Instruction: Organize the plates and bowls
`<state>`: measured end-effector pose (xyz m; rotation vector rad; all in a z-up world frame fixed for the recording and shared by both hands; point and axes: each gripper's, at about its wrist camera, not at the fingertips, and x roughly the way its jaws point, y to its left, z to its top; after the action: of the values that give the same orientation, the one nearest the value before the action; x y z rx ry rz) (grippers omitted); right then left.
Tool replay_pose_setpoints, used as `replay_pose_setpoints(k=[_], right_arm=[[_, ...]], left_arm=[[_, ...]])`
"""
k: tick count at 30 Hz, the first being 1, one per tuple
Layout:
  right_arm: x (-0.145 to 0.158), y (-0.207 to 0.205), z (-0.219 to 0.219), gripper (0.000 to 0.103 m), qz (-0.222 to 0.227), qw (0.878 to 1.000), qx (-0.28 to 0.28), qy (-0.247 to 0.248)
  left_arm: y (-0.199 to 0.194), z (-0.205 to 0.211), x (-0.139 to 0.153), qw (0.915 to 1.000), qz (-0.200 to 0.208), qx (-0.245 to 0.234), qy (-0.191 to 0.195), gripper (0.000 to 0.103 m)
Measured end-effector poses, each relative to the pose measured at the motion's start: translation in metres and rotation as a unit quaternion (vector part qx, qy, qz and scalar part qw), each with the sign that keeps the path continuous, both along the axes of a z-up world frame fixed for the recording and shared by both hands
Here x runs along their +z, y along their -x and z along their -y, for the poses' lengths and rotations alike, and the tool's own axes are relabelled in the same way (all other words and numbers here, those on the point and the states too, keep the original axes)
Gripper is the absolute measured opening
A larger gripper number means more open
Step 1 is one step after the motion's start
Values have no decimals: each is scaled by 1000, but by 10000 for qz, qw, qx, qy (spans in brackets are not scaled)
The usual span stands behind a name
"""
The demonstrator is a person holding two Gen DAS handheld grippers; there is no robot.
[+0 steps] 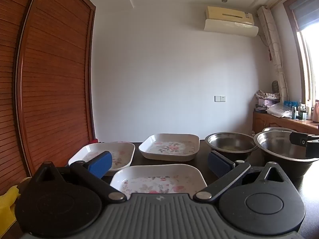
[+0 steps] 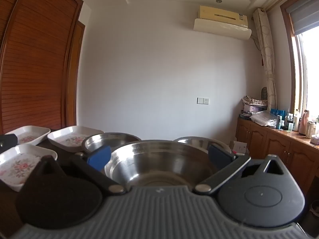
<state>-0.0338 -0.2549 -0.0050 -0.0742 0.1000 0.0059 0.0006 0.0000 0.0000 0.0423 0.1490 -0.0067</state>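
Observation:
Three white square floral plates lie on a dark table (image 1: 201, 169): a near plate (image 1: 159, 179), a left plate (image 1: 103, 155) and a far plate (image 1: 170, 146). My left gripper (image 1: 159, 164) is open and empty, its blue pads wide apart just above the near plate. Three steel bowls stand to the right: a near bowl (image 2: 159, 159), a left-rear bowl (image 2: 111, 140) and a right-rear bowl (image 2: 199, 141). My right gripper (image 2: 159, 156) is open and empty, its pads either side of the near bowl's rim. The plates also show at the left of the right wrist view (image 2: 20, 165).
A tall wooden louvred wardrobe (image 1: 49, 79) stands at the left behind the table. A wooden cabinet (image 2: 279, 143) with bottles and clutter runs under the window at the right. A yellow item (image 1: 7, 205) sits at the left edge. The right gripper's body (image 1: 305, 145) hangs over the near bowl.

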Motion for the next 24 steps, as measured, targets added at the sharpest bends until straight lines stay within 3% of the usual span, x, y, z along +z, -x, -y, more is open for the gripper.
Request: replay_pose_setpoints(k=[24], right_arm=[[0, 0, 1, 103, -13, 10000, -22, -12]], left_arm=[[2, -1, 1, 10000, 82, 34, -42, 103]])
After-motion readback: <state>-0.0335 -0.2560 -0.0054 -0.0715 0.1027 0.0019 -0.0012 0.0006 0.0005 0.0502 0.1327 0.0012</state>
